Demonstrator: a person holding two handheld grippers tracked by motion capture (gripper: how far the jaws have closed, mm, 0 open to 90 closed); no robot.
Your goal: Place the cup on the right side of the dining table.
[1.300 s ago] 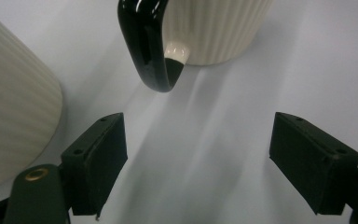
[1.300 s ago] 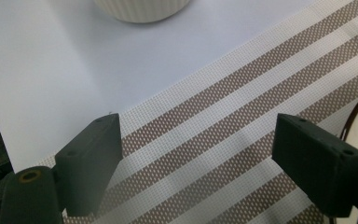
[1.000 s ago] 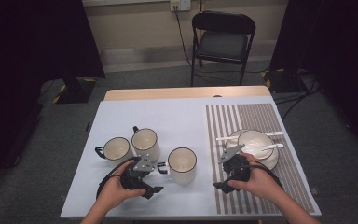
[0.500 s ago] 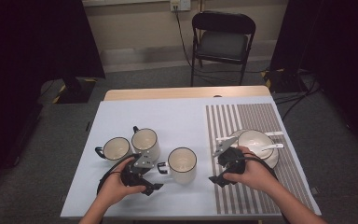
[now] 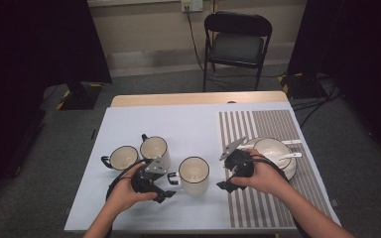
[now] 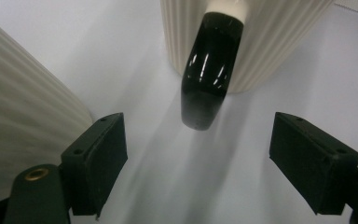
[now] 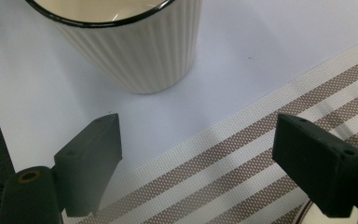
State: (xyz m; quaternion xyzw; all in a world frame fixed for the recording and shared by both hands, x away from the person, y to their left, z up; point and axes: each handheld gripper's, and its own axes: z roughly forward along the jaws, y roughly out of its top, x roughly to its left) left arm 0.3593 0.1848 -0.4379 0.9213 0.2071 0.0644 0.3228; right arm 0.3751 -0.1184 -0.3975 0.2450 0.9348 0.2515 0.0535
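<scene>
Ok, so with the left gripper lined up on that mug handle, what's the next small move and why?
Probably ease the left gripper forward until the black handle of the ribbed mug sits between its jaws, then close. The jaws stand open and empty, the handle points at the gap but lies ahead of it, and a second mug crowds one side.

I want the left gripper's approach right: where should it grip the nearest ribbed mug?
Grip the mug by its black handle, which points straight at the open left gripper. Come in level along the table, one jaw either side of the narrow loop; the ribbed body looks too wide.
</scene>
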